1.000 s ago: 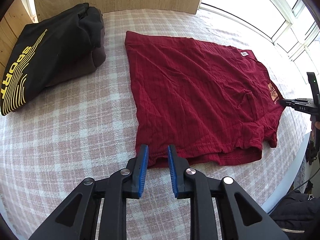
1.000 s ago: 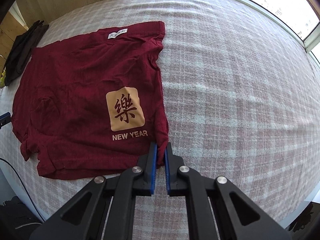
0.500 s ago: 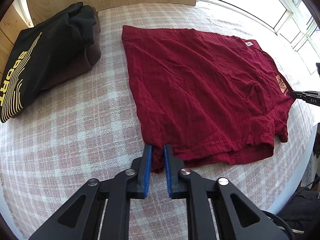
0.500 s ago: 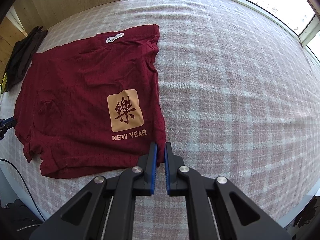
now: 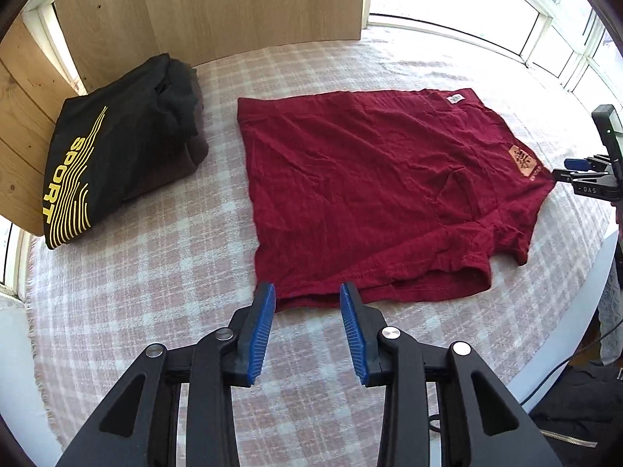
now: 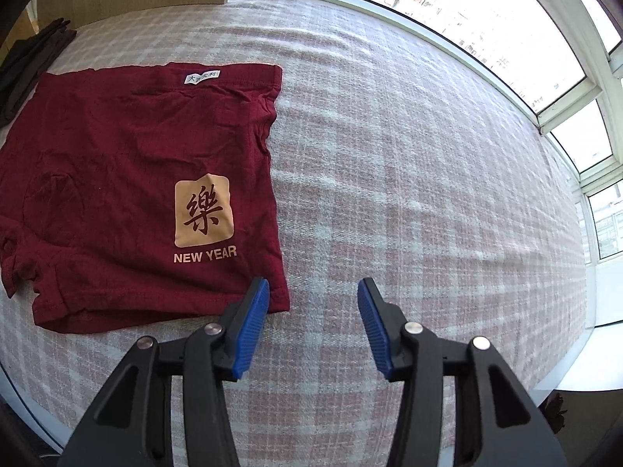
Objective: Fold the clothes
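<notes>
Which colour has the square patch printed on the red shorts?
Tan-orange patch with a dark red character; right wrist view shows it best.

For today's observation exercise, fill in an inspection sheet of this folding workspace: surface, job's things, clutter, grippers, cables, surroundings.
Surface: pink-and-white checked blanket, lightly rippled.
Job's things: red shorts spread flat on the blanket, gold NEW YEAR print facing up, white label at the waistband.
Clutter: folded black SPORT garment stacked on a brown one, apart from the shorts.
Grippers: left gripper open at the shorts' near hem; right gripper open at the corner below the print.
Cables: black cable hanging past the surface's edge.
Surroundings: wooden panel, bright windows.
</notes>
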